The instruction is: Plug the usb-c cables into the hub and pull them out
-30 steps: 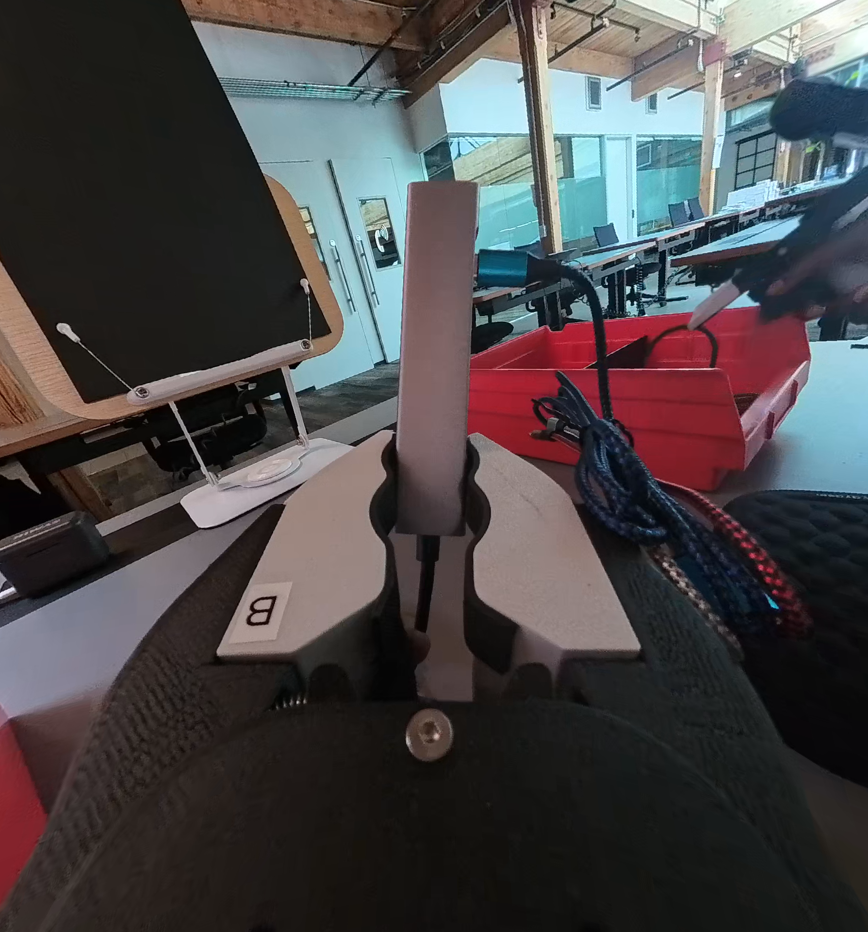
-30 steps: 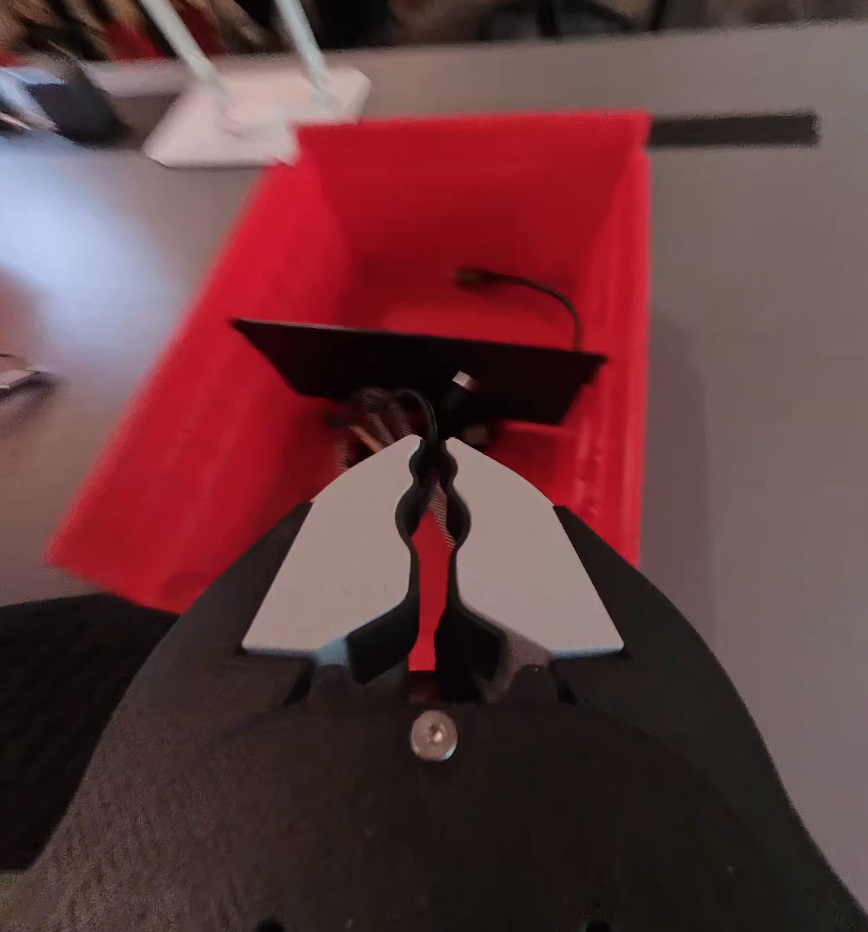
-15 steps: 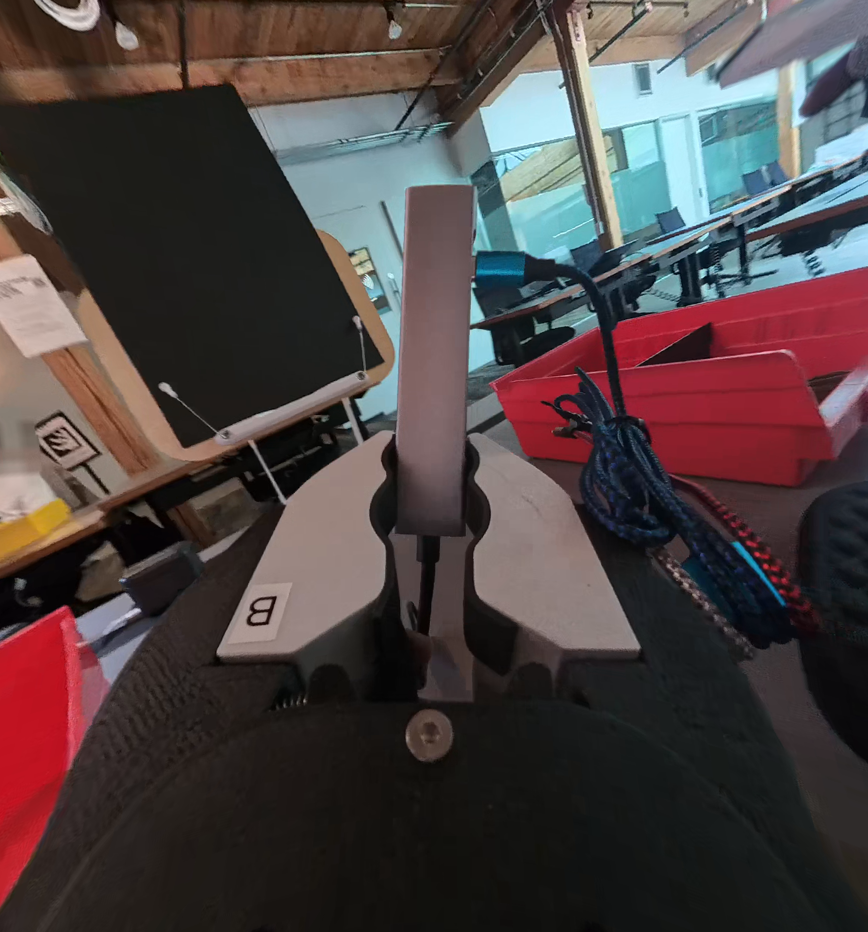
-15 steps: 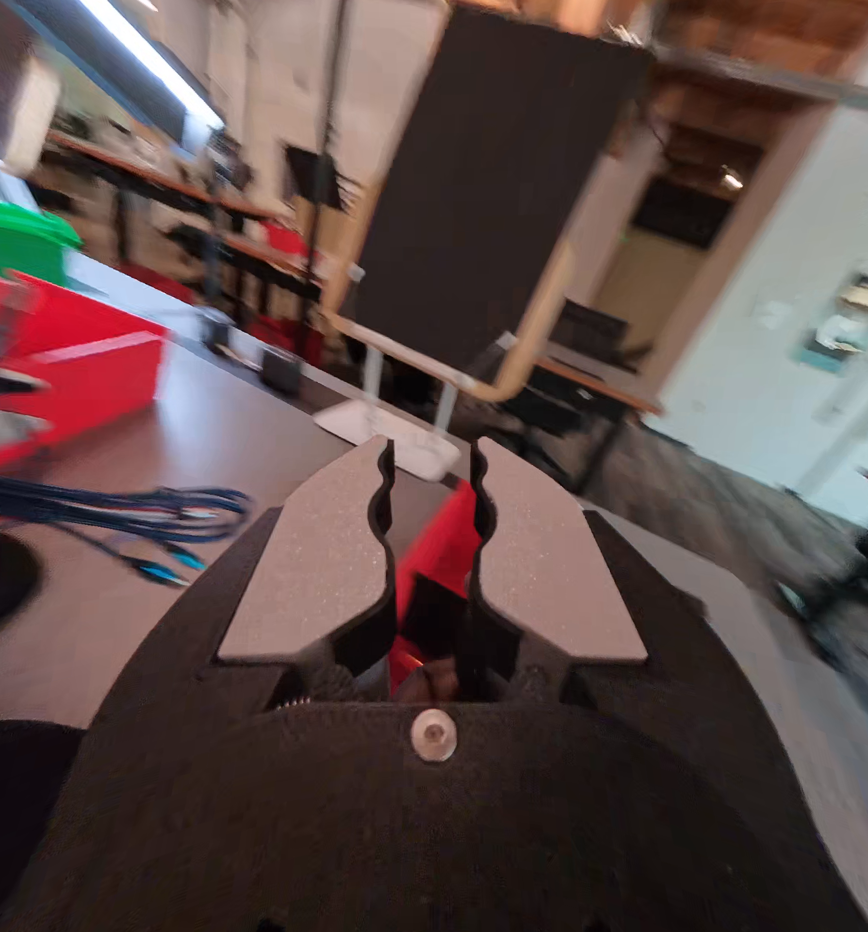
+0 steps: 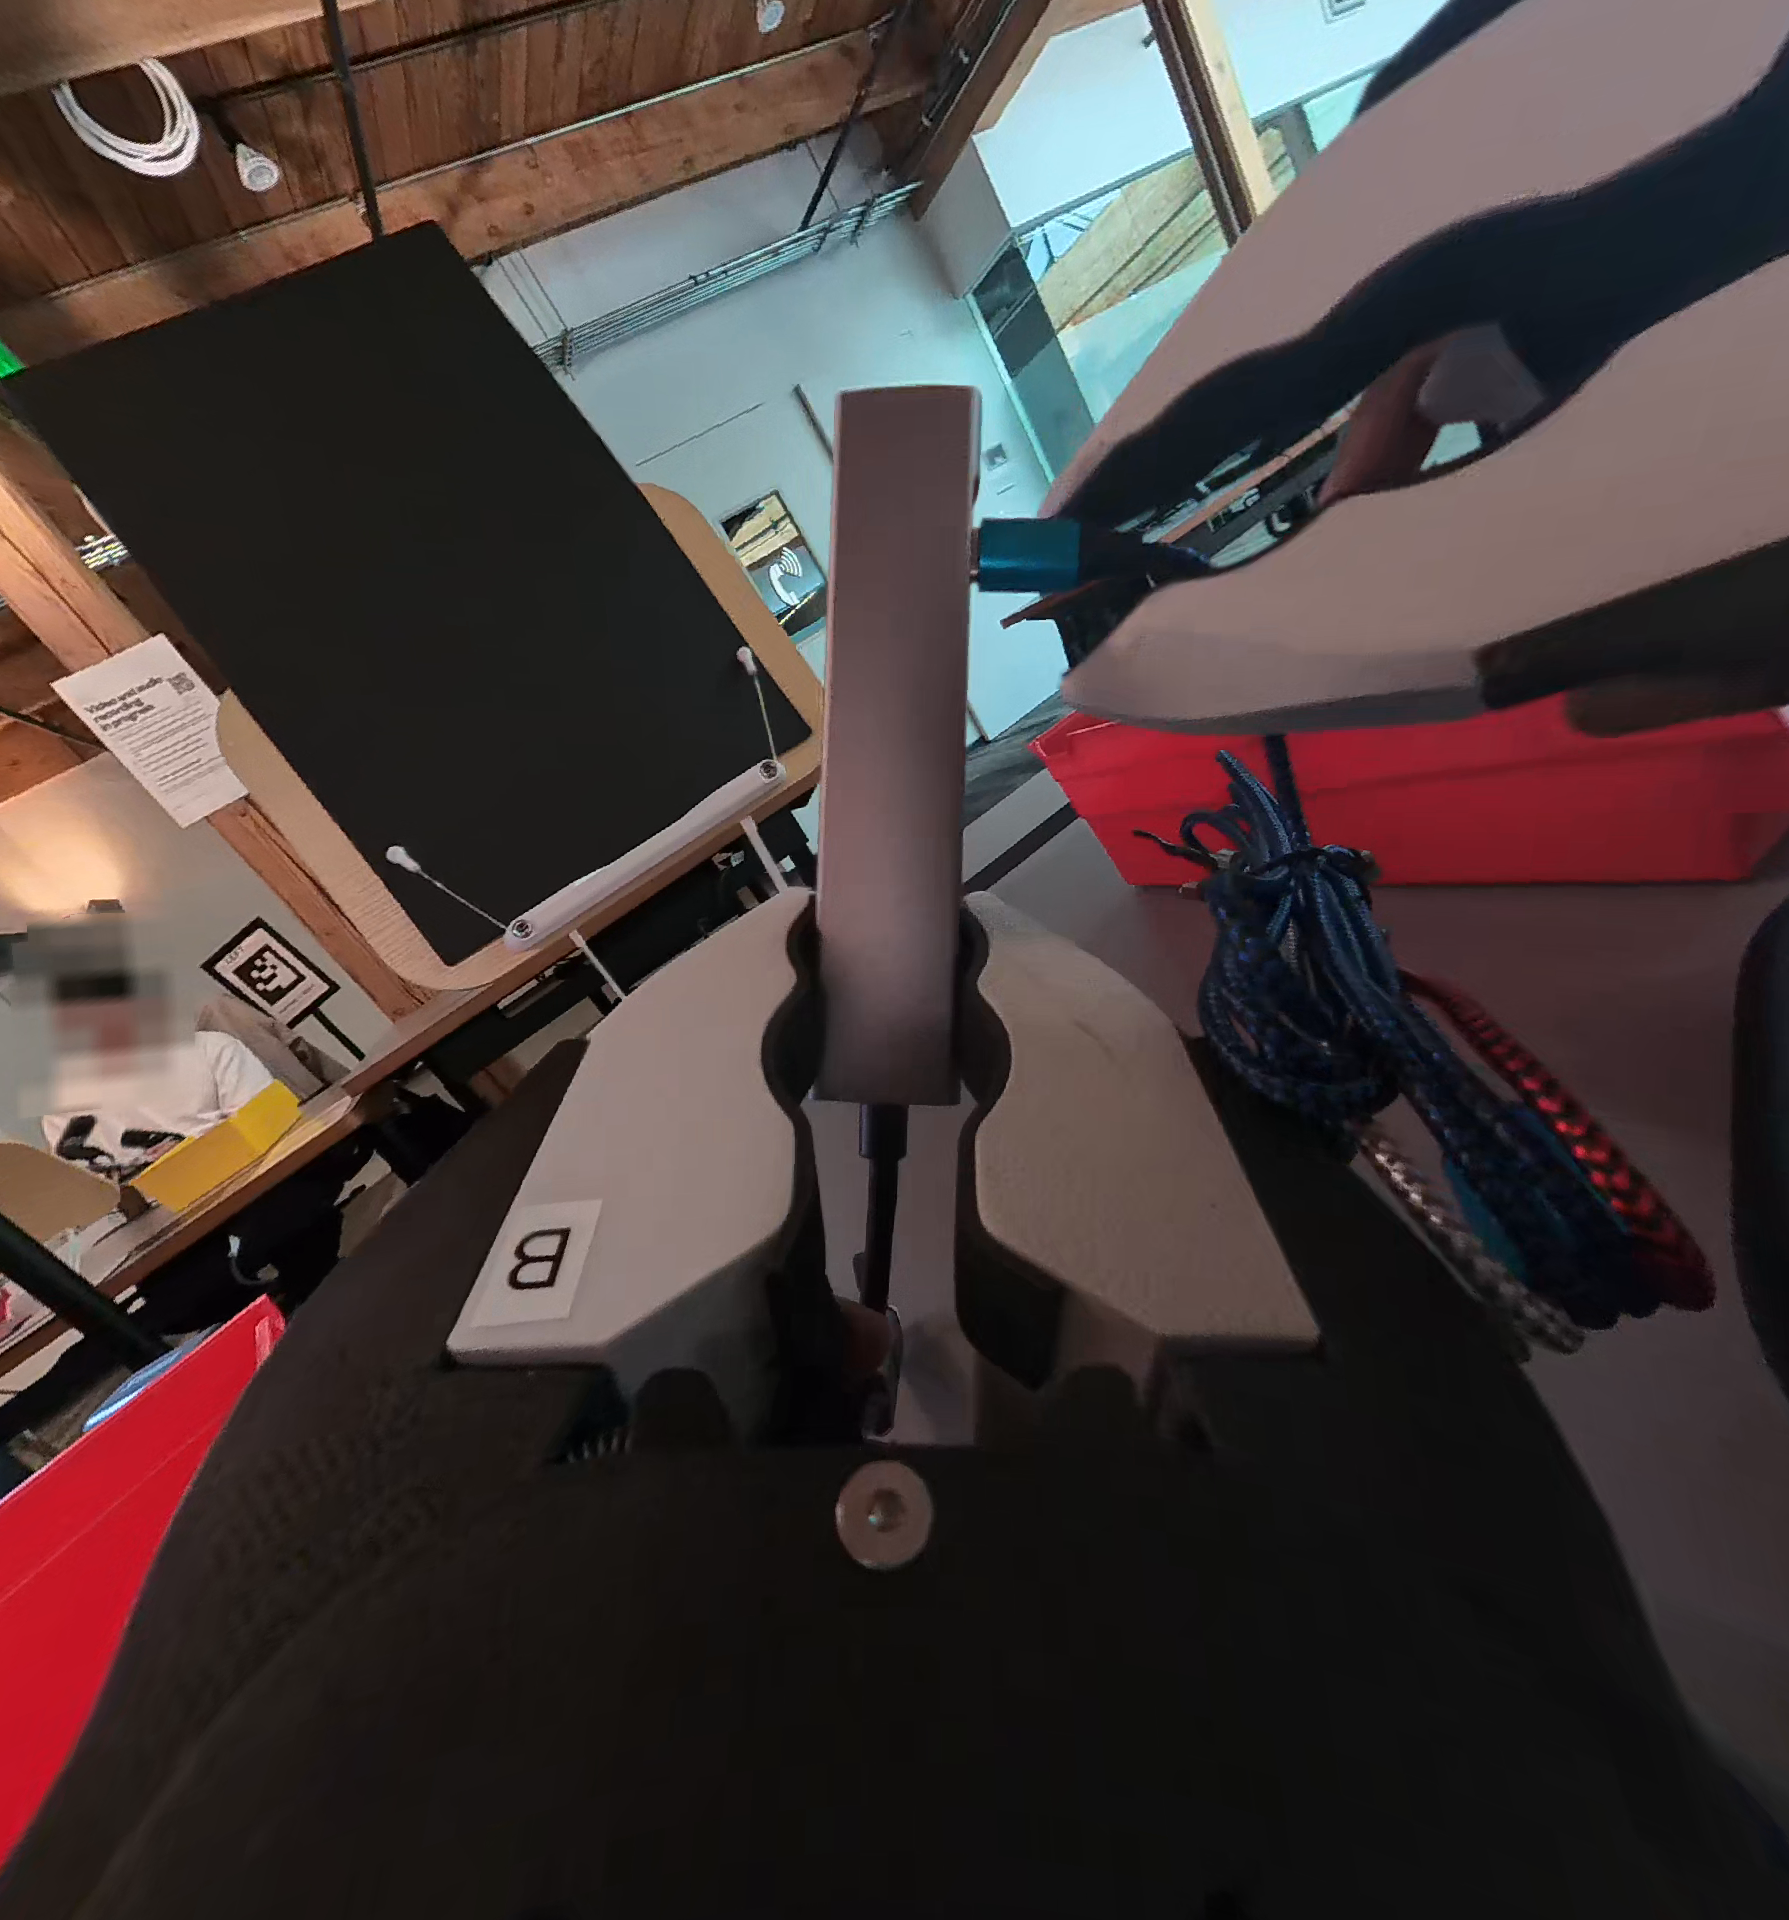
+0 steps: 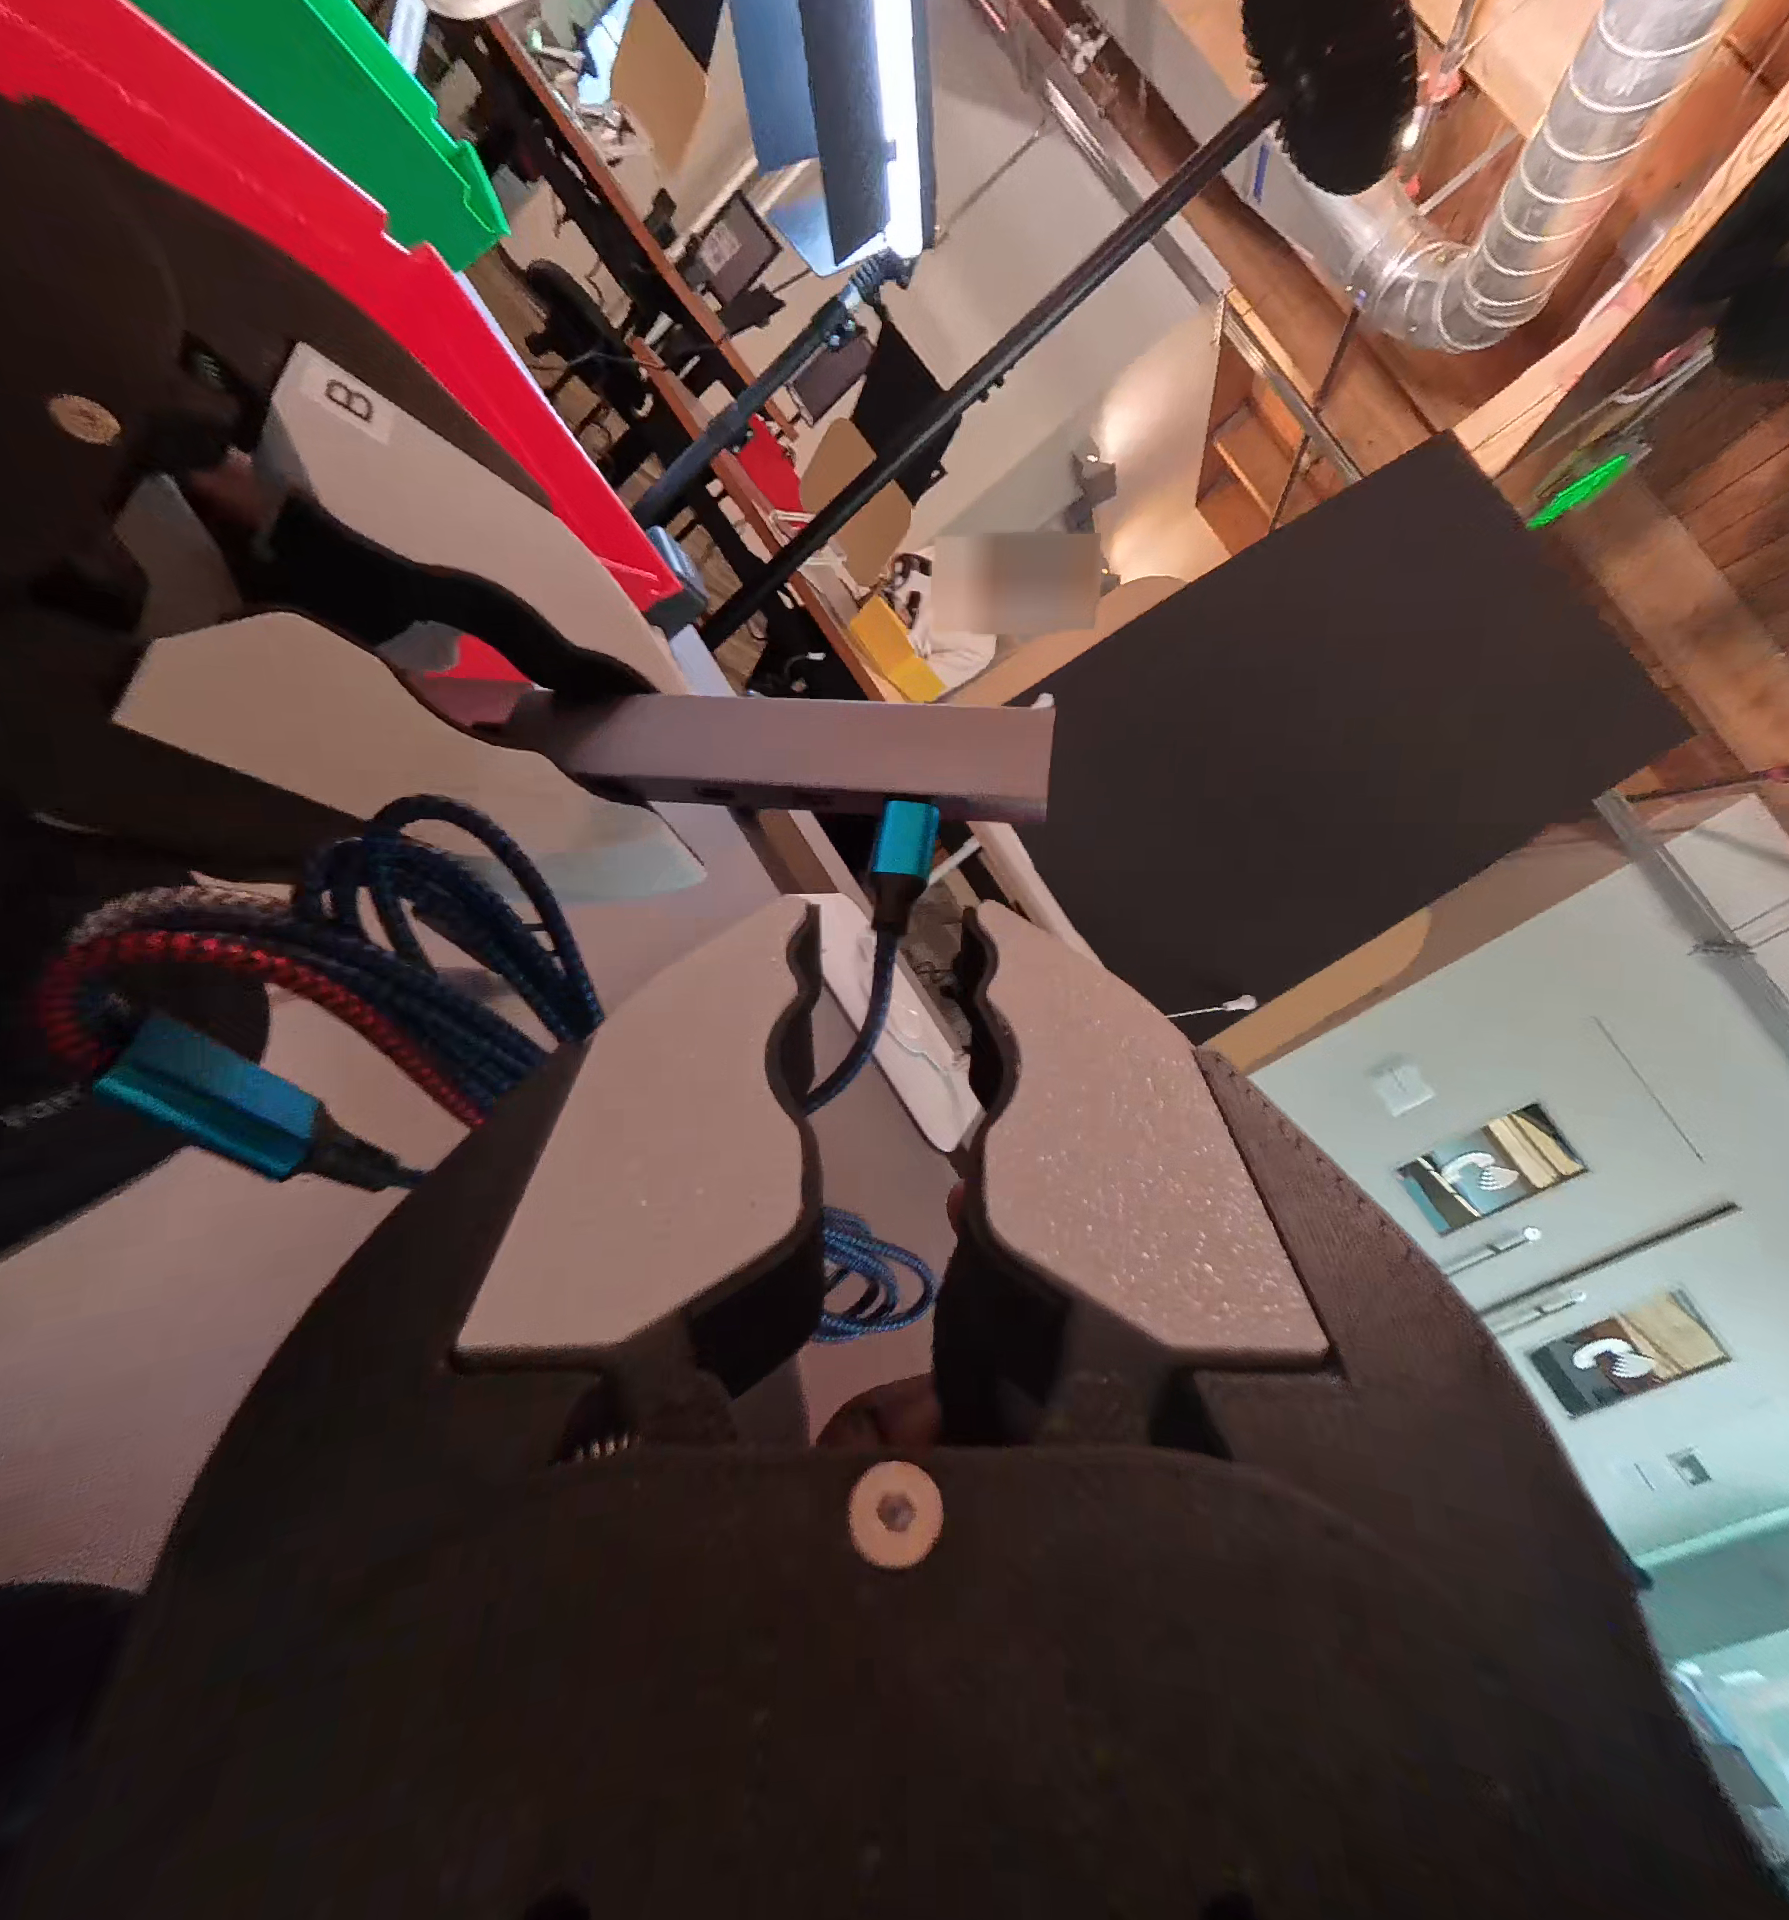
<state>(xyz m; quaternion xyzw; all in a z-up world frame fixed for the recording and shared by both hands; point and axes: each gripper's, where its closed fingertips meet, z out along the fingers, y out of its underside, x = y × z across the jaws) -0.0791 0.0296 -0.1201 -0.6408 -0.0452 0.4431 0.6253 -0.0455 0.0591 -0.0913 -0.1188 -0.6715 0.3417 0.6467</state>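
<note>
While hub [image 5: 895, 727] clamped, plug [image 6: 902, 840] beyond right gripper [image 6: 888, 930]

Pretty standard loft-style office back there: exposed wooden ceiling beams [image 5: 578, 177], a silver ribbed air duct [image 6: 1524, 208], and tall glass windows [image 5: 1108, 249] letting in daylight. A big black panel on a rounded plywood board [image 5: 381, 582] leans nearby, with rows of long wooden desks [image 6: 661, 343] behind it.

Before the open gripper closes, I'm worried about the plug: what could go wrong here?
1. The open right gripper straddles the braided blue cable below the teal metal plug; closing there would likely strain the cord.
2. The left gripper clamps only one end of the grey slab-shaped hub, so pulling might lever it loose.
</note>
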